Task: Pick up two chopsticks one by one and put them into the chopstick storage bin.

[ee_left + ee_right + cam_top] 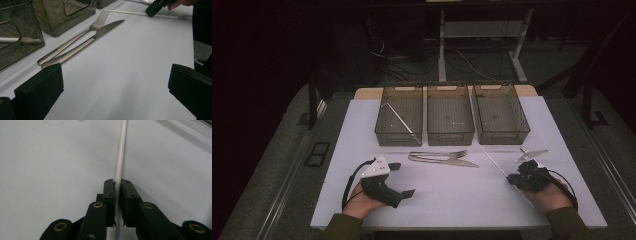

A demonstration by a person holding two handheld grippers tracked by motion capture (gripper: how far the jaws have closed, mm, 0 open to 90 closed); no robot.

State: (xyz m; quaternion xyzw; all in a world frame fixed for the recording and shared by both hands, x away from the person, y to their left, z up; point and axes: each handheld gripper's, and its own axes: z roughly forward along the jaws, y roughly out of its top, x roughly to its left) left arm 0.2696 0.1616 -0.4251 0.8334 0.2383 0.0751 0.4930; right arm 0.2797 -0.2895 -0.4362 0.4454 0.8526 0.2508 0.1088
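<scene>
Chopstick point(120, 157), white, lies flat on counter point(447, 195) at right; right gripper point(117, 195) fingers clamped on its near end, prob. to lift it toward bins point(450, 120). Left gripper point(115, 87) fingers wide apart, idle near fork point(75, 40) & knife point(85, 43).

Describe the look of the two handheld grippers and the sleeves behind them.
Both are black. The left gripper has blocky jaws, a grey three-cornered plate on top and a black cable looping by the hand. The right gripper has jointed black links with brass-coloured rivets and a similar grey plate. The sleeves look dark olive.
</scene>
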